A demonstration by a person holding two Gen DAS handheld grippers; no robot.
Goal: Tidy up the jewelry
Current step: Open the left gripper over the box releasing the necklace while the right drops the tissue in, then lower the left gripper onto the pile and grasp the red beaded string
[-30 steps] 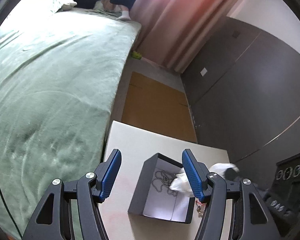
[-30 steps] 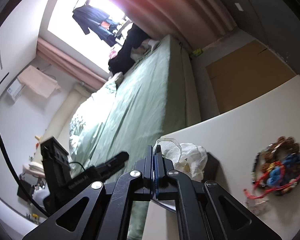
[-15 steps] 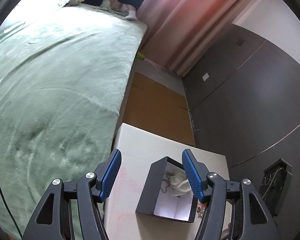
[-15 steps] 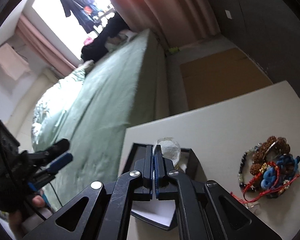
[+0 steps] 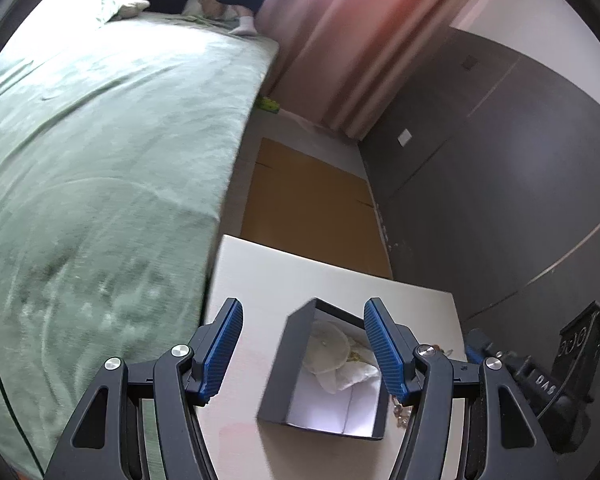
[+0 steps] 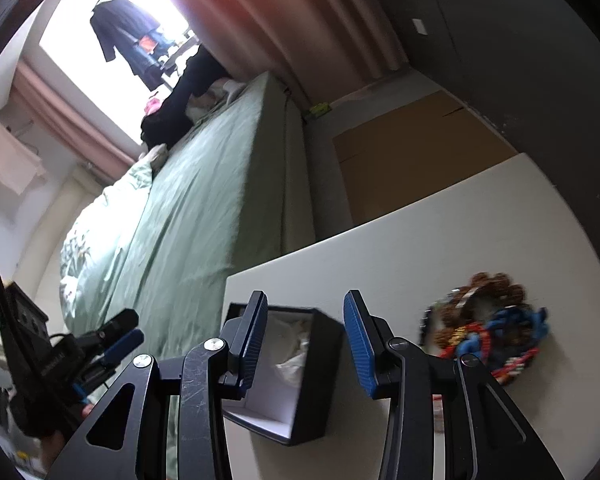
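Note:
A black jewelry box [image 5: 276,376] with a white lining sits on the white table [image 5: 260,276]. A white pouch [image 5: 336,356] lies inside it, also seen in the right wrist view [image 6: 292,344] in the box [image 6: 320,380]. My left gripper [image 5: 303,348] is open and empty, above the box's near side. My right gripper [image 6: 305,340] is open and empty, just above the box. A heap of beaded bracelets [image 6: 488,328], brown, blue and red, lies on the table to the right of the box.
A green bed [image 5: 92,160] runs along the table's left side. Brown cardboard [image 5: 312,216] lies on the floor beyond the table. A dark wall [image 5: 500,152] stands to the right. The other gripper shows at the left edge of the right wrist view [image 6: 112,340].
My right gripper was shut on the white pouch, carried it over the box, and has opened; the pouch now lies in the box. The left gripper stayed open and drew back slightly.

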